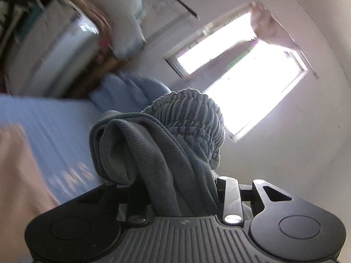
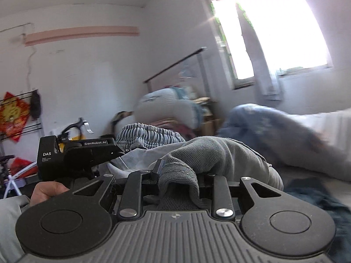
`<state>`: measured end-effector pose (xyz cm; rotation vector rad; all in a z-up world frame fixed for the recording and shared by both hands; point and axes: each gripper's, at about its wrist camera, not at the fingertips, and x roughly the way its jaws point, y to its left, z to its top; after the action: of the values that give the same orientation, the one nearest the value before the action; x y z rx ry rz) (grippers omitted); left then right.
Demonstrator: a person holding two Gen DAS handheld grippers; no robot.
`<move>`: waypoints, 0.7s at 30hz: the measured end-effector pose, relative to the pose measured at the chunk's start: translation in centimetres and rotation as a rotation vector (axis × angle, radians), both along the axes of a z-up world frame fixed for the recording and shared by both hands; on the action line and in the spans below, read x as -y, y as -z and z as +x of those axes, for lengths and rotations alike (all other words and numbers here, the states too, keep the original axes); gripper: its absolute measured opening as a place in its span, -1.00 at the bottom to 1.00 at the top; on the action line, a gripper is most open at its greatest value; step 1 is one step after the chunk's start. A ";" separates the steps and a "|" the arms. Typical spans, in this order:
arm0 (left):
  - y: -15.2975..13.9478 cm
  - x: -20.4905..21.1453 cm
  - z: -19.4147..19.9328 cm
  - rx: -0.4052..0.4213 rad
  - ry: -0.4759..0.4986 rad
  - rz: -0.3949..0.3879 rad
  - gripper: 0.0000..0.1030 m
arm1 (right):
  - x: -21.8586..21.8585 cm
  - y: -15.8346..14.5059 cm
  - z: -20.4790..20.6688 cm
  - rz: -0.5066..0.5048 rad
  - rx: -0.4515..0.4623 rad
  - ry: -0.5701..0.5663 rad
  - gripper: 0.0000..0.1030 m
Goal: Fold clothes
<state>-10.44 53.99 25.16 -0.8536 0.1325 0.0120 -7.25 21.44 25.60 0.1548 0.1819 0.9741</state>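
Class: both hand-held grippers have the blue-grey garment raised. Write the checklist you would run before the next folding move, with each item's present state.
1. Left hand-held gripper clamped on the blue-grey ribbed fabric garment: ok.
2. Right hand-held gripper clamped on the same garment: ok.
3. Gathered elastic waistband in view at the left gripper: ok.
4. Garment hanging flat between grippers: not ok, bunched.
5. Clear landing spot on the light blue bed sheet: cannot tell, blurred.
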 end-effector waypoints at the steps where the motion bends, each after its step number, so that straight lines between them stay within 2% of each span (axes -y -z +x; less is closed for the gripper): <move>1: 0.2 -1.5 -0.9 0.002 -0.023 0.005 -0.41 | -2.0 0.3 -0.1 0.001 0.010 -0.020 -0.49; 7: 3.4 -9.7 -5.5 0.005 -0.123 0.005 -0.41 | -12.8 4.6 -3.7 -0.045 0.153 -0.067 -0.49; 11: 9.1 -13.4 -8.5 -0.029 -0.179 -0.014 -0.41 | -17.7 10.4 -6.0 -0.099 0.162 -0.094 -0.49; 15: 16.6 -15.5 -10.3 -0.136 -0.216 -0.052 -0.40 | -21.3 17.6 -6.8 -0.204 0.045 -0.123 -0.49; 16: 18.3 -15.9 -10.8 -0.156 -0.223 -0.061 -0.40 | -21.8 18.8 -7.2 -0.229 0.042 -0.135 -0.49; 18: 20.2 -16.0 -11.9 -0.148 -0.232 -0.072 -0.35 | -22.0 20.9 -9.0 -0.269 0.056 -0.160 -0.48; 21: 21.1 -16.1 -12.6 -0.167 -0.225 -0.059 -0.19 | -21.9 22.7 -10.1 -0.298 0.037 -0.174 -0.45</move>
<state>-23.09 70.14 4.08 -0.9223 0.1940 0.2919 -17.37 43.32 2.88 -0.1549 0.3081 1.1098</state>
